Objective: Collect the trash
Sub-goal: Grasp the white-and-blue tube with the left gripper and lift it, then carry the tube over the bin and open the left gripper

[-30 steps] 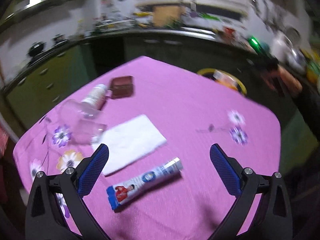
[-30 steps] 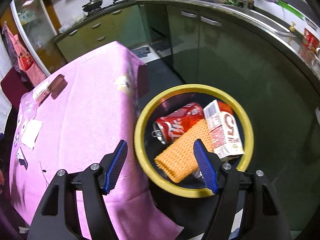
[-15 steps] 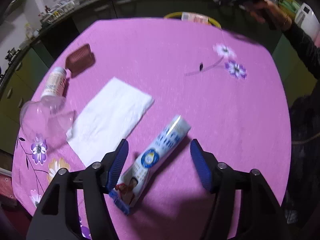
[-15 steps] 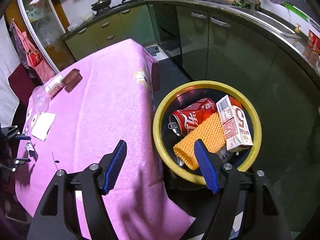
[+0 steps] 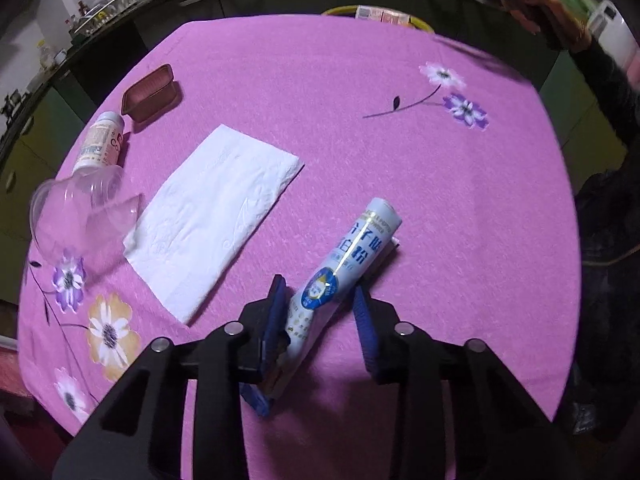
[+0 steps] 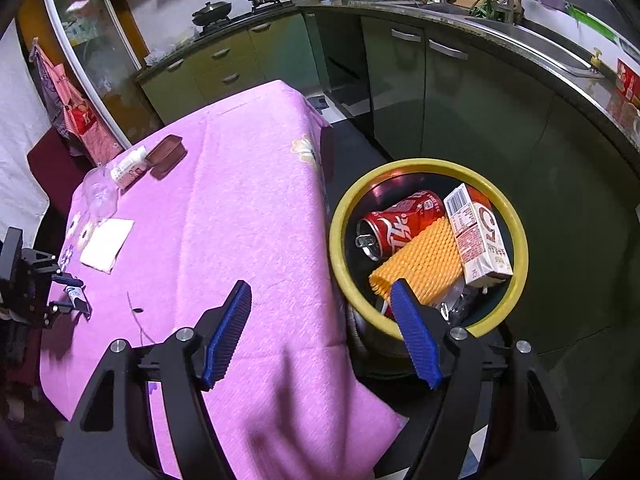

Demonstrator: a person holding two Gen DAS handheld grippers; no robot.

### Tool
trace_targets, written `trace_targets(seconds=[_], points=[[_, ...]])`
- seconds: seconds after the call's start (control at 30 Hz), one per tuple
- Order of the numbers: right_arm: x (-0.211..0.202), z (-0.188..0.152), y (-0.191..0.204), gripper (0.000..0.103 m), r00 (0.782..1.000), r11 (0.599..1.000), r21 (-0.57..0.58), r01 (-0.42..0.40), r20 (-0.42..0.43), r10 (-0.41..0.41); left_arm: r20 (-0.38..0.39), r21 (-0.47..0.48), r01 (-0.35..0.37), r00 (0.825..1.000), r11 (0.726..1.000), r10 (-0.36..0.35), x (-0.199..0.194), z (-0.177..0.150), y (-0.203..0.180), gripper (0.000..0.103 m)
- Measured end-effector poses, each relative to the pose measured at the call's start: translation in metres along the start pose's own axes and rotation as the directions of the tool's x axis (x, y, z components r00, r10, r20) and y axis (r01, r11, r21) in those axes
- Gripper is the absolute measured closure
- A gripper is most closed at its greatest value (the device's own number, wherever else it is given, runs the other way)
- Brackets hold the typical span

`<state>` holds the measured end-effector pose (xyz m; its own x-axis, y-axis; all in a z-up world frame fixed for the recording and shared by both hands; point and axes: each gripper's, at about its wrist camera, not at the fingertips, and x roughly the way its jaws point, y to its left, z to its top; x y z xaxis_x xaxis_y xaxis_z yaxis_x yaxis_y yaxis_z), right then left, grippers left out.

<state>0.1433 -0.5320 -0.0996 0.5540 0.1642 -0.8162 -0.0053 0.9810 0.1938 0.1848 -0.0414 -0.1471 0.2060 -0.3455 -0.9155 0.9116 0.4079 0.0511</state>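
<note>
A white-and-blue toothpaste tube (image 5: 348,256) lies slanted on the pink tablecloth (image 5: 360,120). My left gripper (image 5: 319,286) points down at the tube, its jaws closing with the blue pads (image 5: 277,308) against the tube's lower half. The same grip shows small at the far left of the right wrist view, around the tube (image 6: 78,298). My right gripper (image 6: 320,292) hangs open and empty over the table's edge beside the yellow-rimmed bin (image 6: 340,216). A red can (image 6: 400,220), an orange mesh sleeve (image 6: 420,264) and a carton (image 6: 476,236) lie in the bin.
A white napkin (image 5: 212,216), a tipped clear plastic cup (image 5: 80,212), a small white bottle (image 5: 100,142) and a brown tray (image 5: 150,94) lie on the cloth's left side. Green cabinets (image 6: 460,92) ring the floor. A person's sleeve (image 5: 608,80) reaches in at the right.
My left gripper came down over the tube and its jaws narrowed from wide open to touching it. My right gripper drifted from above the bin toward the table's edge, still open.
</note>
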Motion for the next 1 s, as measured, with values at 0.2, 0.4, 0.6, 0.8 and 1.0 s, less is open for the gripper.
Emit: trace_targets(seconds=[0.2, 0.4, 0.6, 0.8, 1.0], points=[[-0.005, -0.005, -0.006, 0.031, 1.000, 1.000, 0.020, -0.017, 0.009, 0.017, 0.067, -0.081, 0.022, 0.998, 0.996, -0.017, -0.012, -0.005, -0.002, 0.079], [-0.010, -0.009, -0.012, 0.031, 0.999, 0.999, 0.036, -0.032, 0.029, 0.031, 0.136, -0.121, 0.066, 0.990, 0.990, -0.050, -0.030, 0.005, -0.008, 0.082], [-0.012, -0.015, -0.018, 0.031, 0.999, 0.998, 0.052, -0.044, 0.033, 0.042, 0.186, -0.129, 0.078, 0.981, 0.989, -0.053, -0.042, 0.021, -0.012, 0.085], [-0.019, -0.019, -0.028, 0.031, 0.998, 0.996, 0.080, -0.051, 0.047, 0.047, 0.246, -0.140, 0.106, 0.967, 0.984, -0.069, -0.053, 0.046, -0.014, 0.085], [-0.042, -0.026, -0.046, 0.031, 0.996, 0.993, 0.109, -0.034, 0.087, 0.024, 0.311, -0.127, 0.192, 0.939, 0.973, -0.145, -0.058, 0.108, -0.009, 0.085]])
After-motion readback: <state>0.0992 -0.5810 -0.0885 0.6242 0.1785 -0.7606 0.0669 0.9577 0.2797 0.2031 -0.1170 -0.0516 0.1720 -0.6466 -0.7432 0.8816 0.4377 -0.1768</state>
